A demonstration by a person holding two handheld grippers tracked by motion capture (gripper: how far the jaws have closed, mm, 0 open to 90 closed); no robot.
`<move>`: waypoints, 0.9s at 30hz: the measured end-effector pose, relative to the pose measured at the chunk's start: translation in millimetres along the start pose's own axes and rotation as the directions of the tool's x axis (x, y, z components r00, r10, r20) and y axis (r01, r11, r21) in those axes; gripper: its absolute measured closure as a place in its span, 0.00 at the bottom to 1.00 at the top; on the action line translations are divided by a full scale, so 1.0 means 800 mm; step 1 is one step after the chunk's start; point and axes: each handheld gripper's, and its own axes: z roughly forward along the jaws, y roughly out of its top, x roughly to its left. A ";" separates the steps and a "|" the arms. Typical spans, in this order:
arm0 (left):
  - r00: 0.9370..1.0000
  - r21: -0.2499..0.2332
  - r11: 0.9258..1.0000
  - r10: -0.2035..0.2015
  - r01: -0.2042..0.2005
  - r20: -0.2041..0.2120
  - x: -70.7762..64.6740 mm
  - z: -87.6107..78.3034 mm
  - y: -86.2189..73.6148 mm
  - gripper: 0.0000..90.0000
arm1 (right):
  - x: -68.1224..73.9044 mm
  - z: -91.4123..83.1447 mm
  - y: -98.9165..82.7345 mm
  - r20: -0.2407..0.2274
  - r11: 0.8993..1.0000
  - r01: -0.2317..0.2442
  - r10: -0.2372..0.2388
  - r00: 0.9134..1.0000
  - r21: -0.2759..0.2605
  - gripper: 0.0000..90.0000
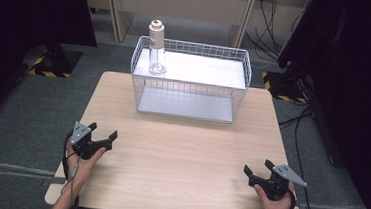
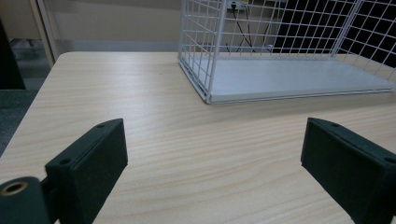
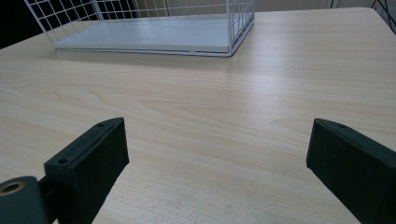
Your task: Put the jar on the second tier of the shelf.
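resting low on the near part of the surface [image 1: 180,149], both claws sit well apart from each other and from the basket [image 1: 190,77], with a wide bare stretch of wood between them. the basket stands at the far edge, its long side facing the person, and a bottle [image 1: 155,49] stands upright in its far left corner. the surface's left edge runs just beside the left claw [image 1: 103,135], and the right claw [image 1: 257,169] lies near the front right corner. in the left claw view the basket's near left corner [image 2: 205,93] is ahead and to the right, with open wood before it. in the right claw view the basket [image 3: 154,39] sits far ahead to the left. the left hand [image 1: 85,159] grips from below, claw aimed toward the basket's right part; the right hand [image 1: 277,204] aims its claw up and left. both claws are spread wide with nothing between the jaws.
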 end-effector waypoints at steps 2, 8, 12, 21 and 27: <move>1.000 0.002 1.000 -0.004 0.004 -0.003 0.001 -0.001 -0.002 0.08 | 0.000 0.000 0.000 0.000 1.000 0.000 0.000 1.000 0.000 0.06; 1.000 0.005 1.000 -0.010 0.011 -0.015 0.006 -0.004 -0.008 0.08 | 0.000 0.000 0.000 0.000 1.000 0.001 -0.001 1.000 -0.001 0.06; 1.000 0.004 1.000 -0.016 0.016 -0.022 0.008 -0.005 -0.011 0.08 | 0.000 0.000 0.000 0.001 1.000 0.000 0.000 1.000 0.000 0.06; 0.999 0.005 1.000 -0.025 0.025 -0.038 0.008 -0.004 -0.017 0.08 | 0.000 0.000 0.000 -0.003 1.000 0.000 0.000 1.000 0.003 0.06; 0.999 0.005 1.000 -0.022 0.022 -0.046 0.007 -0.004 -0.017 0.08 | 0.000 0.000 0.000 -0.004 1.000 0.002 -0.002 1.000 0.004 0.06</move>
